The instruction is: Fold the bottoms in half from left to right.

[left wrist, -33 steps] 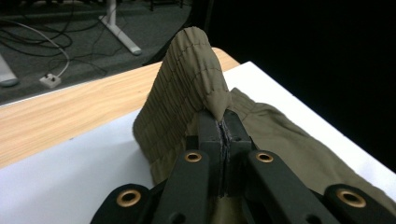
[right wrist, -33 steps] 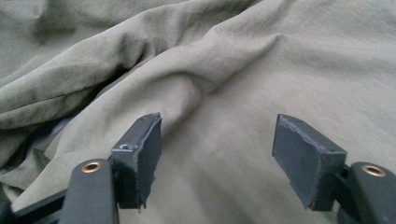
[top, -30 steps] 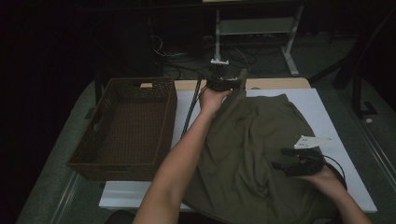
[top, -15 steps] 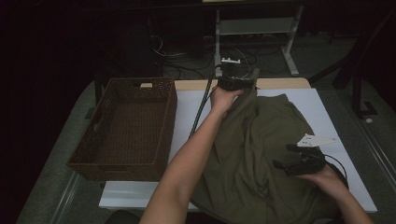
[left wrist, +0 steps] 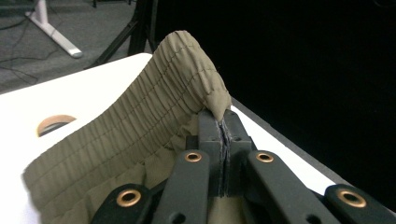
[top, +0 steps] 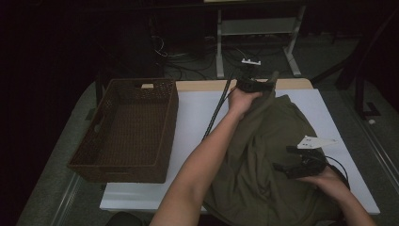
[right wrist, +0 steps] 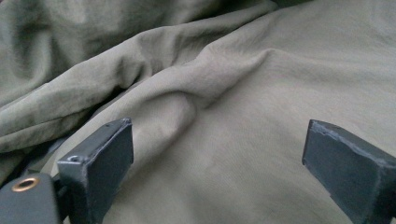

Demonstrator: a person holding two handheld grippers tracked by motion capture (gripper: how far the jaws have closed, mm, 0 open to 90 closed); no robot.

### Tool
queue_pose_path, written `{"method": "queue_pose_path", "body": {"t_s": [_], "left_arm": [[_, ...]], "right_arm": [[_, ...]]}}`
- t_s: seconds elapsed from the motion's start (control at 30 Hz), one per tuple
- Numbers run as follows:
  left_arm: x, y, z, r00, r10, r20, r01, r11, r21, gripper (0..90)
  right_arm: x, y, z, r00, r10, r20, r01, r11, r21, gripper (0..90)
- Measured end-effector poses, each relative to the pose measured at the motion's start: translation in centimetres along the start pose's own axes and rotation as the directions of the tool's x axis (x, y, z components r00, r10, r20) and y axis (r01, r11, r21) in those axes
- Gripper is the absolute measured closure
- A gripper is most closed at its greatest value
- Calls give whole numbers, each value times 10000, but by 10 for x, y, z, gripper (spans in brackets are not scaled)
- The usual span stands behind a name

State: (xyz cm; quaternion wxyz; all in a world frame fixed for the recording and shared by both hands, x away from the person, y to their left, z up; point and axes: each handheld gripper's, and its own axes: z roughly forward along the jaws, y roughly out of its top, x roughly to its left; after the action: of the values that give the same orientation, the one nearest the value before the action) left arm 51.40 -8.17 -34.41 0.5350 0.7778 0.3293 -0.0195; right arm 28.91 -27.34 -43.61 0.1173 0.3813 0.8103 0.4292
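An olive green garment (top: pixel 273 141) lies crumpled across the right half of the white table (top: pixel 197 108). At the table's far edge, my left gripper (top: pixel 263 84) is shut on its gathered elastic waistband (left wrist: pixel 154 107), and the cloth rises over the pressed-together jaws of the left gripper (left wrist: pixel 222 122). Near the right front, my right gripper (top: pixel 281 158) hovers just over the garment's flat cloth (right wrist: pixel 210 70). The right gripper (right wrist: pixel 219 154) has just been opening; its jaws stand wide apart, with cloth beneath them and nothing pinched.
A brown wicker basket (top: pixel 127 127) stands empty on the table's left side. A black cable (top: pixel 216 113) trails from the left gripper across the white top. A tan-rimmed round hole (left wrist: pixel 53 123) sits in the tabletop. A white desk frame (top: pixel 256 33) stands behind on the floor.
My left hand has carried the waistband to the right along the far edge, pulling the cloth with it. The right gripper's jaws have spread wider while that hand stayed put.
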Motion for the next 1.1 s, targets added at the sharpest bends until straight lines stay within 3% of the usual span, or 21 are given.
{"method": "queue_pose_path", "body": {"t_s": [0.33,0.43,0.47,0.53,0.63,0.87,1.03,1.1], "left_arm": [[-4,-13,37,9997,178,181,-187,9986,487,863],[-1,-16,41,9994,190,283,-207,9977,638,728],[0,-19,42,9992,369,163,-380,9966,734,680],[3,-20,38,9990,438,104,-444,9964,719,606],[6,-21,29,9985,539,124,-548,9949,844,564],[7,-28,8,9968,791,141,-801,9922,955,541],[3,-40,-9,9941,1058,241,-1079,9871,1182,542],[0,-48,-16,9913,1286,290,-1314,9818,1370,547]], "right_arm": [[0,0,0,9999,-14,-120,14,10000,-4,103],[0,0,0,9999,-14,-152,14,10000,14,105],[0,0,0,9999,-4,-150,4,10000,17,105],[0,-1,0,9999,3,-145,-3,10000,4,105],[-1,-1,1,9999,18,-161,-18,10000,32,105],[-1,-1,2,9999,-18,-126,19,10000,97,107],[0,-1,3,9999,-34,-101,36,9998,213,116],[0,-1,3,9999,-58,-87,60,9997,233,116]]}}
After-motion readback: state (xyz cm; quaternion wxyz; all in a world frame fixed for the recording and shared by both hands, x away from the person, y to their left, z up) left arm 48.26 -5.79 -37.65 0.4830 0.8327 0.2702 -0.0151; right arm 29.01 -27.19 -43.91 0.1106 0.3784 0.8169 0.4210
